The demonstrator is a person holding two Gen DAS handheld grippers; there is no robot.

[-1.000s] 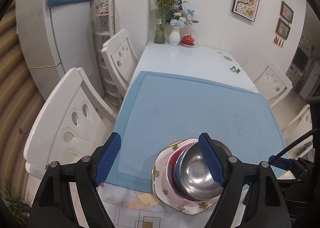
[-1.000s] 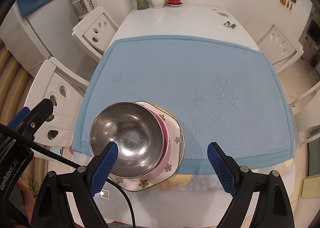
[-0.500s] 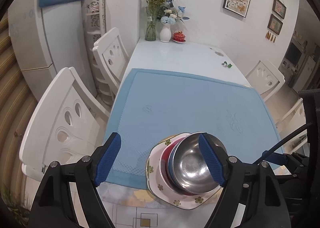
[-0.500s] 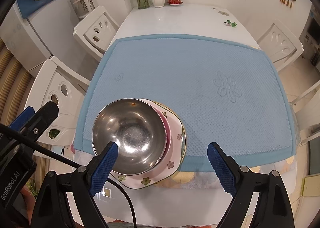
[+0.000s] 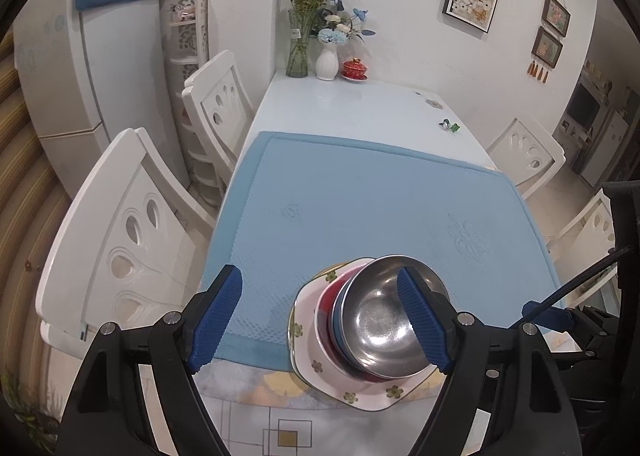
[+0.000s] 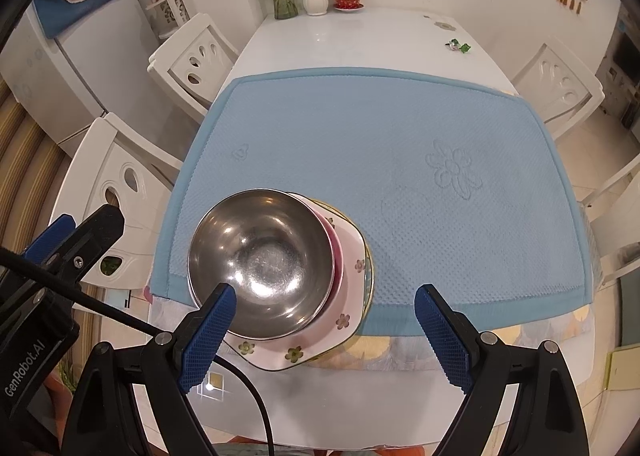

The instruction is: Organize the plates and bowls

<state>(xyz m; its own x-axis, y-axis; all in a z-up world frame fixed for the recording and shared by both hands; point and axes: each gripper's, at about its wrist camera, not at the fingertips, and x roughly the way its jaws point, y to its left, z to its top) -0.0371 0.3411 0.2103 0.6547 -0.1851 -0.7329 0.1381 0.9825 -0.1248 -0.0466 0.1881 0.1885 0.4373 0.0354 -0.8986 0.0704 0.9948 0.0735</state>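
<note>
A steel bowl (image 5: pixel 380 320) (image 6: pixel 262 262) tops a stack of a blue bowl (image 5: pixel 340 320), a red bowl (image 5: pixel 326 308) and a floral plate (image 5: pixel 320 368) (image 6: pixel 344 320) at the near edge of the blue mat (image 5: pixel 360 208) (image 6: pixel 360 152). My left gripper (image 5: pixel 320 316) is open and empty, held above and in front of the stack, its right finger (image 5: pixel 424 324) over the steel bowl. My right gripper (image 6: pixel 324 336) is open and empty above the stack's near right side. The left gripper also shows in the right wrist view (image 6: pixel 72 236).
The white table (image 5: pixel 360 112) (image 6: pixel 360 40) carries vases with flowers (image 5: pixel 316 44), a red lidded cup (image 5: pixel 354 68) and a small green item (image 5: pixel 450 126) at its far end. White chairs (image 5: pixel 120 240) (image 6: pixel 560 80) stand on both sides. A fridge (image 5: pixel 100 68) is at the left.
Both grippers have drawn back and risen a little, so the stack looks smaller and farther. The stack has not moved. Both grippers stay open.
</note>
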